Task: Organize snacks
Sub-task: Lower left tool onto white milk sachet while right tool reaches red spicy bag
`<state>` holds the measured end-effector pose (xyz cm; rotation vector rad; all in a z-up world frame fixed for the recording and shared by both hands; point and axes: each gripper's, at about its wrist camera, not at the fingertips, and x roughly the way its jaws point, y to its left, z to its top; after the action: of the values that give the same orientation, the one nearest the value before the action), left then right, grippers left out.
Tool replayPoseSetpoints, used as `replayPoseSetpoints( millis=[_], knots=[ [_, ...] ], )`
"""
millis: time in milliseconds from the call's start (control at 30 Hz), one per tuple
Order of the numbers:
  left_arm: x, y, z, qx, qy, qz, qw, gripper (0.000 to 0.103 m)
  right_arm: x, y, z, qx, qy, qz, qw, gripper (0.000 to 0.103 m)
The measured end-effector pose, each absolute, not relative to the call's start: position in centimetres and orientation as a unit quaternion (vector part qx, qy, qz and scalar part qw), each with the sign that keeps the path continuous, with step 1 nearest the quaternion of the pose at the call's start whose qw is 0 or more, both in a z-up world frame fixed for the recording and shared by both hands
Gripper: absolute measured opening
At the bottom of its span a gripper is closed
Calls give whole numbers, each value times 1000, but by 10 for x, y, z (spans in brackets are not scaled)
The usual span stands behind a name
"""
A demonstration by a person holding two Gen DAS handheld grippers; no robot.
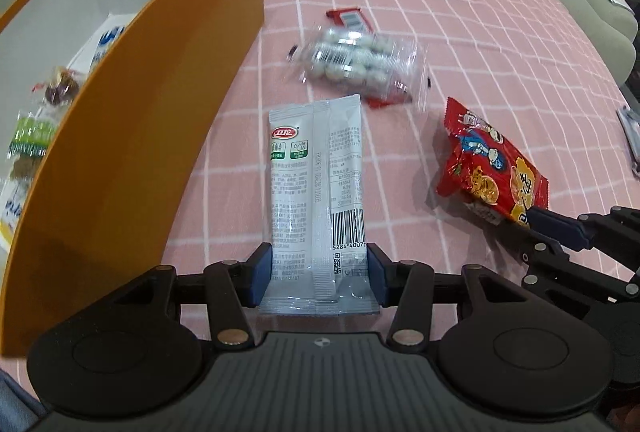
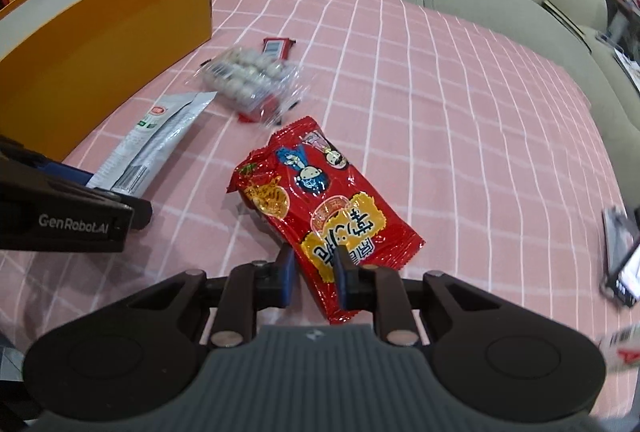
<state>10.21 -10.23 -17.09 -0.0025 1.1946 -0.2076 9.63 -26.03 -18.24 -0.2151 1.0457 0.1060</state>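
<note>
Left tongs (image 1: 318, 278) pinch the grey packet (image 1: 316, 184) flat; right tongs (image 2: 314, 278) grip the red packet (image 2: 328, 208).

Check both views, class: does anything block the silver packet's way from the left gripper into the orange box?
Only the orange box's own near wall, beside the silver packet that the left gripper holds; the packet must clear its rim.

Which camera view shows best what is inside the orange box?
The left wrist view: it looks into the orange box, showing wrapped snacks inside. The right wrist view shows only its outer wall and white inner rim.
</note>
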Motion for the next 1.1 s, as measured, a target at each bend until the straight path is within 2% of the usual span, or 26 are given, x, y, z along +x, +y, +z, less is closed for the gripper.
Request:
replayPoseSetpoints(
  millis=[133, 233, 333, 367, 467, 600, 733, 800, 1100],
  knots=[
    [93, -96, -172, -4, 571, -108, 814, 56, 88, -259, -182, -89, 504, 65, 857, 22],
    [91, -92, -173, -10, 573, -105, 813, 57, 87, -263, -185, -62, 507, 76, 856, 34],
    [95, -90, -175, -20, 579, -105, 808, 60, 89, -270, -184, -41, 504, 88, 858, 40],
    [96, -89, -175, -25, 580, -104, 808, 67, 90, -273, -182, -30, 503, 98, 858, 47],
    [101, -87, -174, -42, 575, -111, 809, 76, 90, -278, -174, -26, 487, 140, 861, 69],
    [107, -91, -167, -40, 571, -111, 813, 82, 94, -277, -172, -80, 470, 201, 856, 83],
    [117, -100, -168, -21, 574, -105, 812, 83, 109, -278, -179, -140, 455, 215, 852, 84],
    [120, -101, -170, -25, 574, -100, 813, 84, 117, -281, -184, -147, 457, 225, 848, 89],
    [125, -110, -185, -6, 586, -92, 805, 86, 141, -298, -200, -92, 492, 229, 835, 88]
  ],
)
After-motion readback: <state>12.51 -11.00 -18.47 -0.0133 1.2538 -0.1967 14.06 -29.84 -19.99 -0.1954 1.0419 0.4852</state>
